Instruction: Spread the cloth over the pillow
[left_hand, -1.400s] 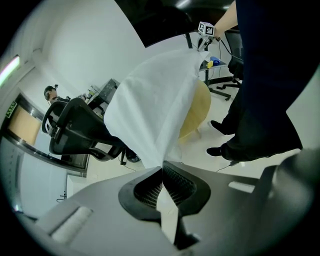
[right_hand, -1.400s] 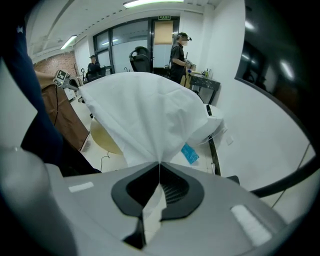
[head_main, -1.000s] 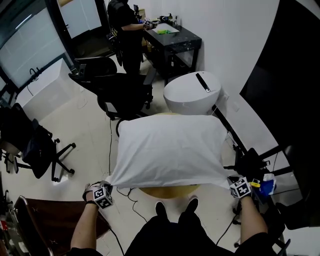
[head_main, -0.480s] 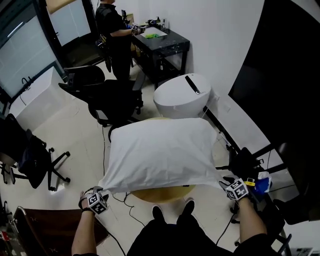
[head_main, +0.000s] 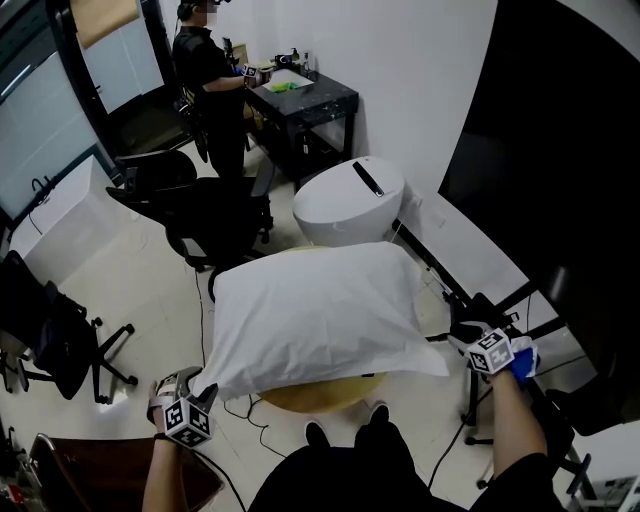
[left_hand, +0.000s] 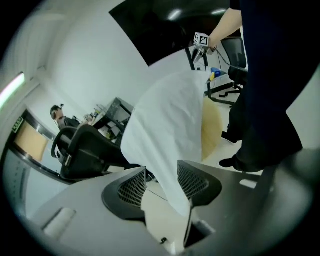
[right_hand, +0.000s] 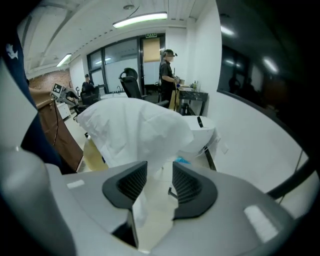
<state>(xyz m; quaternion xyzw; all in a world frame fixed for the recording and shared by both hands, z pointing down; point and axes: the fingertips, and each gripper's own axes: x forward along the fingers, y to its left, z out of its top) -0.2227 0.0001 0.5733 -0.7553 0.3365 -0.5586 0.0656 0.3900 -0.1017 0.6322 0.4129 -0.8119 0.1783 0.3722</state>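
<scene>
A white cloth (head_main: 320, 310) lies draped over the pillow, which is hidden beneath it, on a round yellowish table (head_main: 325, 392). My left gripper (head_main: 198, 388) is at the cloth's near left corner and my right gripper (head_main: 458, 337) at its near right corner. In the left gripper view the left gripper (left_hand: 161, 167) has just been opening. The cloth (left_hand: 170, 115) hangs loose between its jaws, against the right one. The right gripper (right_hand: 160, 165) has also just been opening, and a limp corner of cloth (right_hand: 135, 130) sits between its spread jaws.
A white rounded unit (head_main: 348, 200) stands just behind the table, with black office chairs (head_main: 215, 215) to its left. A person (head_main: 205, 70) works at a black desk (head_main: 300, 100) at the back. A black stand (head_main: 500, 310) is at my right, a brown cabinet (head_main: 205, 488) at my left.
Both grippers have risen and their jaws have parted. The cloth's near corners, pulled taut a second ago, now hang slack, and the front edge has settled on the pillow.
</scene>
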